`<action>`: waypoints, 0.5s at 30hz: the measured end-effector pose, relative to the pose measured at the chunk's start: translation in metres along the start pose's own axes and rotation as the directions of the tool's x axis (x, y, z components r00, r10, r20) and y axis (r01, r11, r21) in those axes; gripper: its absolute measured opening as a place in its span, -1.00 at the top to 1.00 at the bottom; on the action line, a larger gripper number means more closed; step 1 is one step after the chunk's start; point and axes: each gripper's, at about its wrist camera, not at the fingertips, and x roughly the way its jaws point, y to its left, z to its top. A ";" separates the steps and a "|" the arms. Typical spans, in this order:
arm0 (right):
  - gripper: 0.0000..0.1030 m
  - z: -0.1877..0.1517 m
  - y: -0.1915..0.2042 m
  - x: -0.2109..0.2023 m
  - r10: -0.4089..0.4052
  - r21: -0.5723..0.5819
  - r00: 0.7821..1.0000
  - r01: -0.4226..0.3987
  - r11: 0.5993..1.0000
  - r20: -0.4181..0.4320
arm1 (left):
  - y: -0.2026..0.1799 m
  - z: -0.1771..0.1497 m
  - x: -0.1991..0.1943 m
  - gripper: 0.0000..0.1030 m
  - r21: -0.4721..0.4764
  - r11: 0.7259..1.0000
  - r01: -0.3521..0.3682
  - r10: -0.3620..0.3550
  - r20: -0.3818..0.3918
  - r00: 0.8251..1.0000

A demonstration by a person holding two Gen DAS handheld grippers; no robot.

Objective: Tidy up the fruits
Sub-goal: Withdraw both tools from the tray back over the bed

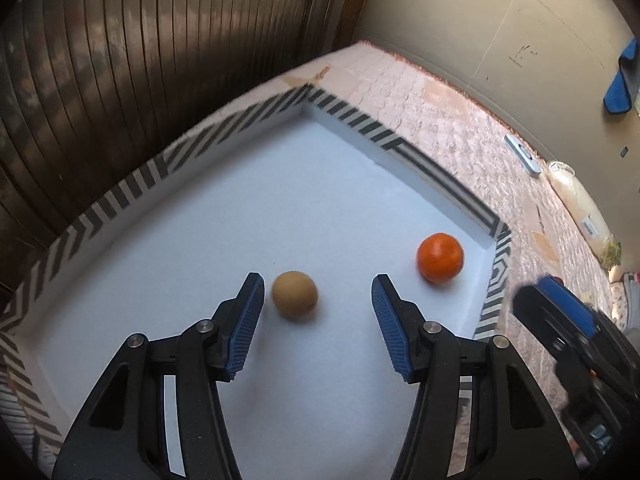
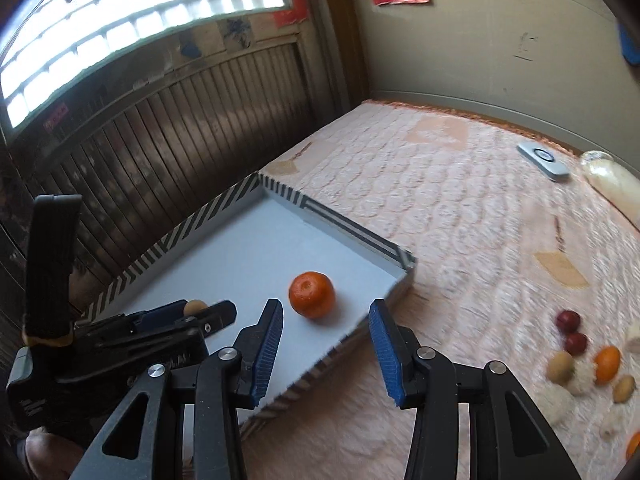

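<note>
A shallow white box (image 1: 280,184) with a black-and-white striped rim lies on a pink quilted bed. Inside it lie a tan round fruit (image 1: 295,295) and an orange (image 1: 440,257). My left gripper (image 1: 318,294) is open and empty just above the box floor, with the tan fruit just ahead of its tips, near the left finger. My right gripper (image 2: 326,320) is open and empty over the box's near right edge, with the orange (image 2: 312,294) just ahead of it. The left gripper also shows in the right wrist view (image 2: 192,316), half hiding the tan fruit (image 2: 195,306).
Several loose fruits lie on the bed at the right: two dark red ones (image 2: 569,321), an orange (image 2: 607,364) and tan ones (image 2: 561,366). A grey remote (image 2: 543,159) and a pale bottle (image 2: 612,182) lie near the far wall. A dark slatted wall (image 2: 160,152) stands behind the box.
</note>
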 end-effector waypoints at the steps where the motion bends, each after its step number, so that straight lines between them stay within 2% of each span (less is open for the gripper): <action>1: 0.16 -0.003 -0.003 -0.008 -0.004 0.006 1.000 0.004 1.000 0.008 | -0.001 -0.001 -0.005 -0.09 0.000 1.000 -0.002 0.002 0.012 1.000; 6: 0.14 -0.016 -0.012 -0.042 -0.021 0.027 0.999 0.019 0.999 0.049 | -0.015 -0.006 -0.040 -0.10 0.067 0.997 -0.038 0.030 0.120 0.992; 8: 0.14 -0.024 -0.014 -0.052 -0.037 0.033 0.997 0.035 0.999 0.061 | -0.024 -0.010 -0.054 -0.16 0.105 0.994 -0.035 0.018 0.158 0.987; 10: 0.14 -0.029 -0.019 -0.061 -0.055 0.048 0.996 0.052 0.997 0.070 | -0.037 -0.016 -0.063 -0.23 0.147 0.989 -0.016 -0.010 0.174 0.985; 15: 0.13 -0.049 -0.034 -0.083 -0.116 0.083 0.990 0.109 0.991 0.082 | -0.072 -0.034 -0.069 -0.23 0.258 0.966 0.021 -0.070 0.183 0.981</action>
